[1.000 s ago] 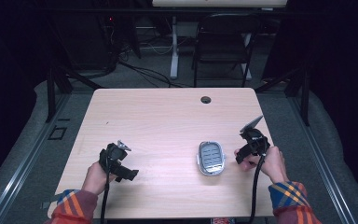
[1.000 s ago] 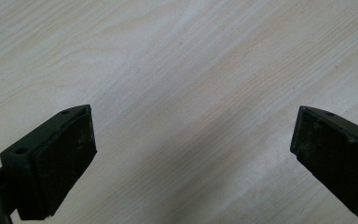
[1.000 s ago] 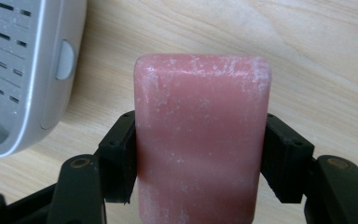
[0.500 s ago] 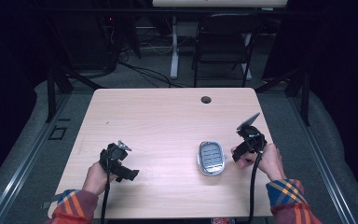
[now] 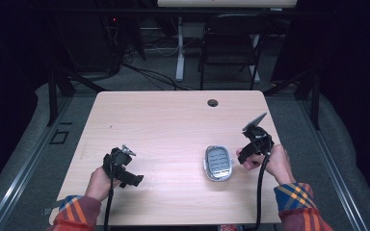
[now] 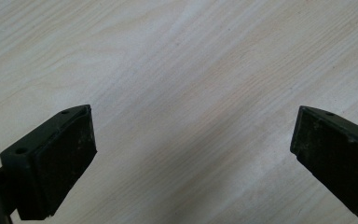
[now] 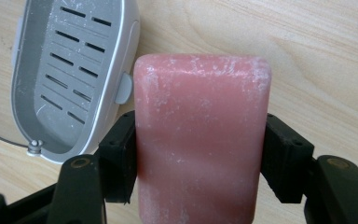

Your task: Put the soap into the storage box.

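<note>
while the right gripper (image 7: 200, 154) clamps its 2 jaws on the sides of 1 pink soap bar (image 7: 200, 135), the left gripper (image 6: 191, 154) hangs over bare wood with its 2 jaws spread wide and nothing between them. there is 1 grey slotted soap dish (image 5: 218, 162) on the tabletop (image 5: 173, 125), lying toward the near right corner, and the held bar sits in the air just right of it, near the right edge. in the right gripper view the dish (image 7: 70, 74) lies up and left of the bar, close beside it but apart.

against the earlier frames, the right gripper (image 5: 256, 143) has drifted a little nearer the dish; the left gripper (image 5: 121, 166), by the near left corner, has kept its place, and the dish has not moved.

around these: 1 round cable hole (image 5: 213, 102) near the far edge of the tabletop, 1 dark folding chair (image 5: 231, 48) beyond it, and 2 plaid sleeves at the near edge. nothing lies between the bar and the dish.
</note>
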`<state>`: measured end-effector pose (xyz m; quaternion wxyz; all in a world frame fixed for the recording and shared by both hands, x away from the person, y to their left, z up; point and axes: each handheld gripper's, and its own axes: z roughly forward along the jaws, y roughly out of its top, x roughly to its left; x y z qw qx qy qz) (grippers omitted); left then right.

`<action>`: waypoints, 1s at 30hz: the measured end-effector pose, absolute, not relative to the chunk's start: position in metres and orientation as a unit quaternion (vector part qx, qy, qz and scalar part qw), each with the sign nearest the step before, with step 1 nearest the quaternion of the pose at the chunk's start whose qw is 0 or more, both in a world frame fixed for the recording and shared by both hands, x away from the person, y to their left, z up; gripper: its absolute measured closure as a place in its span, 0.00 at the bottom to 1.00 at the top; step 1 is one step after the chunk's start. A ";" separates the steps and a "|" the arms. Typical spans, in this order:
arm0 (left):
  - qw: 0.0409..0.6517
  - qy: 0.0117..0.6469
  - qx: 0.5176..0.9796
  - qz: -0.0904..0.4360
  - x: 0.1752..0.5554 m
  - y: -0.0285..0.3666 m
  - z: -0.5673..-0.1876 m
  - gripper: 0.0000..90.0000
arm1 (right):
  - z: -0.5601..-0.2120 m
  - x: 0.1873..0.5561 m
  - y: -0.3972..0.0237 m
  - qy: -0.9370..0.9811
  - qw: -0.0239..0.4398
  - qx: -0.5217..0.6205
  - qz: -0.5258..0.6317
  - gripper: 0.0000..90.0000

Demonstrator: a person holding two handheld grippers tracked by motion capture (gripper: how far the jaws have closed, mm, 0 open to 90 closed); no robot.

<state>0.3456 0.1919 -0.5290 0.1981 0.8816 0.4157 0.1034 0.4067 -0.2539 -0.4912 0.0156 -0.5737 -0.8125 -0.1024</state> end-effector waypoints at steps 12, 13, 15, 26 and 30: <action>0.199 0.416 0.881 0.105 0.346 0.191 -0.529 0.00 | -0.484 0.406 -0.246 -0.817 0.013 -0.567 -0.106 0.41; 0.200 0.416 0.881 0.105 0.345 0.191 -0.529 0.00 | -0.483 0.407 -0.246 -0.818 0.013 -0.565 -0.104 0.41; 0.199 0.416 0.881 0.104 0.346 0.191 -0.529 0.00 | -0.482 0.407 -0.245 -0.819 0.014 -0.564 -0.104 0.41; 0.197 0.415 0.882 0.105 0.346 0.191 -0.530 0.00 | -0.469 0.405 -0.235 -0.825 0.011 -0.554 -0.113 0.41; 0.195 0.414 0.883 0.103 0.346 0.190 -0.530 0.00 | -0.467 0.405 -0.233 -0.826 0.011 -0.552 -0.115 0.41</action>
